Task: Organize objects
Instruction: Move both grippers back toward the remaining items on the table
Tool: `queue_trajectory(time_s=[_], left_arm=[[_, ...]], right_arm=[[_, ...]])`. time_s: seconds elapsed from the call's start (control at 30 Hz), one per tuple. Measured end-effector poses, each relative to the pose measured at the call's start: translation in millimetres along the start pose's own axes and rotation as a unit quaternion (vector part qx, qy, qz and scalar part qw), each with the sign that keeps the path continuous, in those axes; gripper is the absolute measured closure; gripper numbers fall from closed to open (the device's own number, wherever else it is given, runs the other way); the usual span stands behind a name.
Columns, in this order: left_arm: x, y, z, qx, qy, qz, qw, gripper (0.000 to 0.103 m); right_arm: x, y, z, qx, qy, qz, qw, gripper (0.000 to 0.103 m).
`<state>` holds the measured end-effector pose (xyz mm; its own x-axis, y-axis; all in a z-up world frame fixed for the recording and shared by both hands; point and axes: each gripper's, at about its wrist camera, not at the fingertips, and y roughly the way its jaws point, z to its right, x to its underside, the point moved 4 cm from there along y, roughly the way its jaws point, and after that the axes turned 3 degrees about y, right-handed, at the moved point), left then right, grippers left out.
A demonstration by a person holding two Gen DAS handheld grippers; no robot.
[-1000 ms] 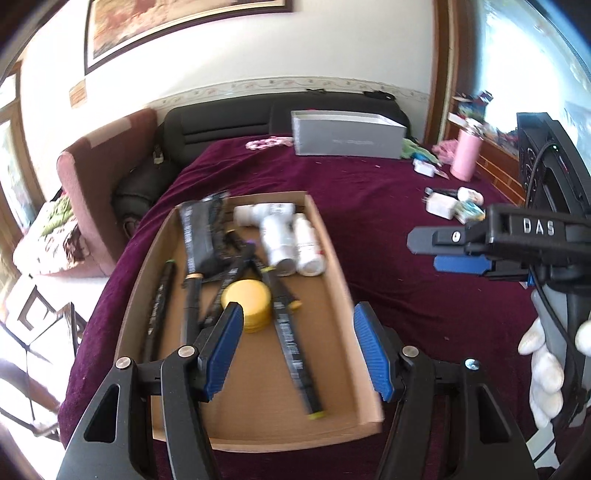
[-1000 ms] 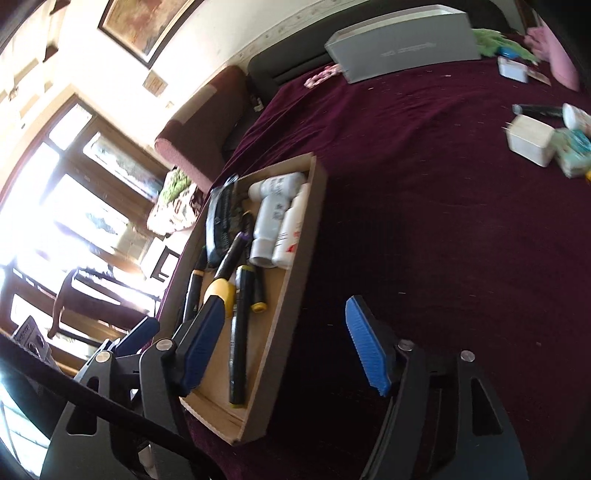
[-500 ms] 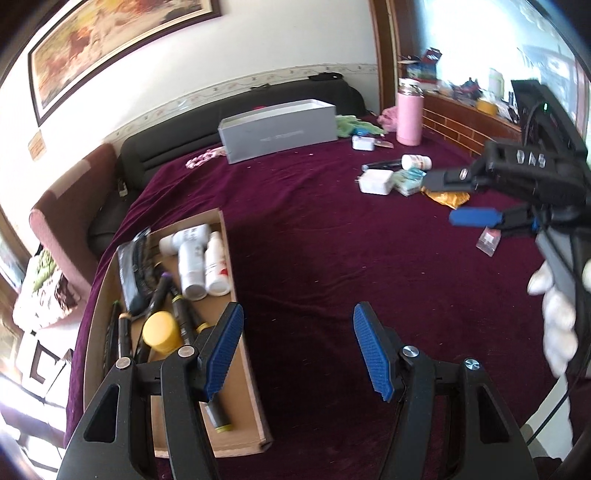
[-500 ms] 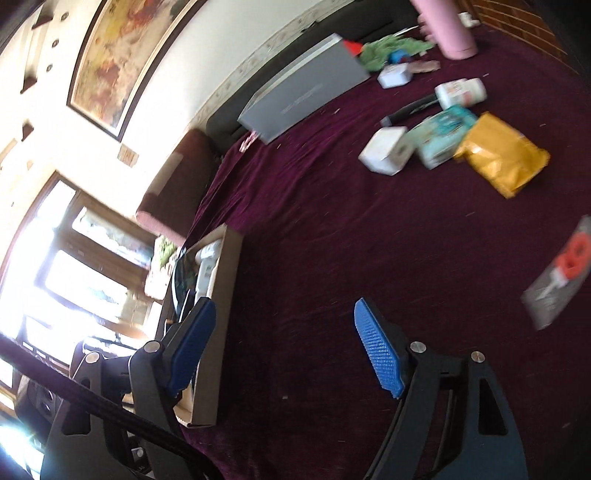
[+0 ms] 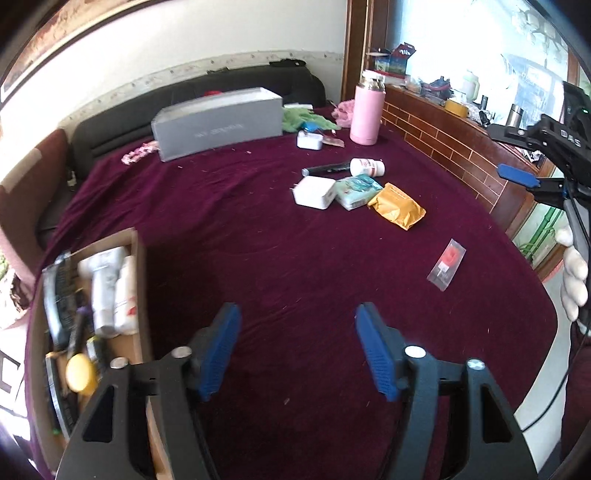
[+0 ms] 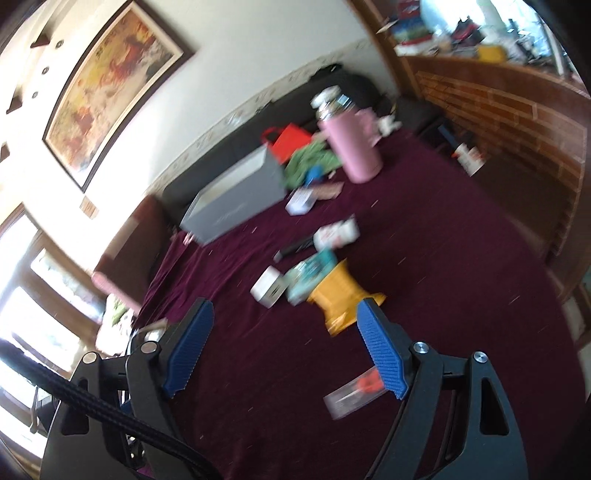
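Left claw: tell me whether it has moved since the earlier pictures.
Yes. The left claw swung right, off the brown cardboard tray, over bare maroon cloth; its jaws have just opened wider, empty.

A dark maroon cloth covers the whole work surface. In the left wrist view, a black sofa runs along its far edge at twelve o'clock, under a cream wall with a patterned border strip. A maroon armchair stands at nine o'clock. A brick-faced ledge lines the cloth from one to three o'clock below a bright window; among the clutter on it lies a roll of yellow tape. In the blurred right wrist view, a dark-framed painting in yellows and reds hangs at eleven o'clock, with a small plaque below it on the wall.
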<state>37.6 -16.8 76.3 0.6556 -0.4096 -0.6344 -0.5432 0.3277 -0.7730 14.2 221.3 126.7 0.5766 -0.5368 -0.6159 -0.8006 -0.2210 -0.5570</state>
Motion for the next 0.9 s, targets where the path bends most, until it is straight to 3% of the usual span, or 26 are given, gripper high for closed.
queue_trajectory(time_s=[0.13, 0.4, 0.47, 0.57, 0.63, 0.67, 0.9], left_arm=[[0, 37, 11, 0.014, -0.009, -0.031, 0.9994, 0.039], [23, 85, 17, 0.006, -0.003, -0.072, 0.9974, 0.039], [25, 85, 18, 0.002, 0.001, -0.065, 0.9979, 0.039], [27, 87, 23, 0.005, 0.015, -0.064, 0.9978, 0.027], [29, 90, 29, 0.017, 0.030, -0.065, 0.9973, 0.005], [30, 94, 34, 0.021, 0.044, -0.070, 0.9964, 0.002], [29, 92, 37, 0.021, 0.054, -0.070, 0.9959, 0.002]], right_arm=[[-11, 2, 19, 0.010, 0.007, 0.005, 1.000, 0.022], [0, 67, 60, 0.022, 0.045, -0.055, 0.997, 0.022], [-2, 79, 64, 0.014, 0.056, -0.061, 0.996, 0.022], [-7, 100, 66, 0.000, 0.073, -0.070, 0.995, 0.022], [-9, 115, 64, 0.013, 0.064, -0.076, 0.995, 0.022], [-9, 121, 62, 0.019, 0.056, -0.079, 0.995, 0.022], [12, 149, 48, 0.027, 0.002, -0.111, 0.993, 0.022]])
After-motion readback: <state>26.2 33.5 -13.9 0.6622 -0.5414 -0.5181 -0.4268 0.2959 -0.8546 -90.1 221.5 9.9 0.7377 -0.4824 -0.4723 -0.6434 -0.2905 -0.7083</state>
